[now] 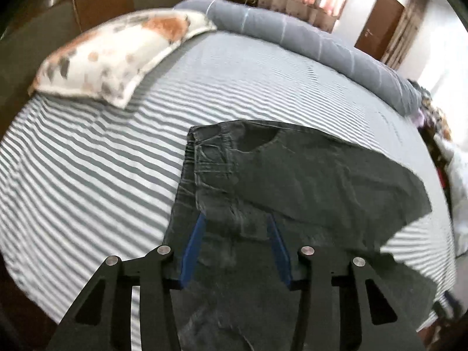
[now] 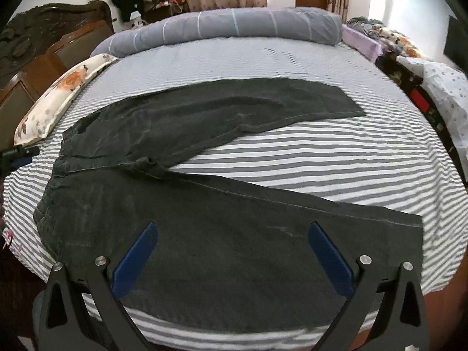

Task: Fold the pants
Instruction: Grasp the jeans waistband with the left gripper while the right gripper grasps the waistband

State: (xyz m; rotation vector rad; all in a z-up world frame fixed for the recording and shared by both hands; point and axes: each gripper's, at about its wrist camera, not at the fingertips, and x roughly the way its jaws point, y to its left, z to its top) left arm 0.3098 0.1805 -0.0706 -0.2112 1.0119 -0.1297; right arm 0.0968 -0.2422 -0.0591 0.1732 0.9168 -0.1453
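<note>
Pants (image 2: 204, 193) are lying spread on striped bed (image 2: 292, 149), legs apart, long axis running left-right, waistband at left. Left tool (image 1: 235, 219) is gripping fabric nr waistband. Right tool (image 2: 231, 228) is hovering released over near leg, nearer the hems.

Left gripper (image 1: 235, 222) fingertips (image 1: 200, 219) hidden under the pants (image 1: 292, 175), pants cut off at six o'clock, pillow (image 1: 117, 55) blurred, clutter at three o'clock unreadable

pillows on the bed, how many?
2, maybe more out of view. The floral pillow lies at the left edge of the striped sheet; the long grey bolster lies across the far edge.
</note>
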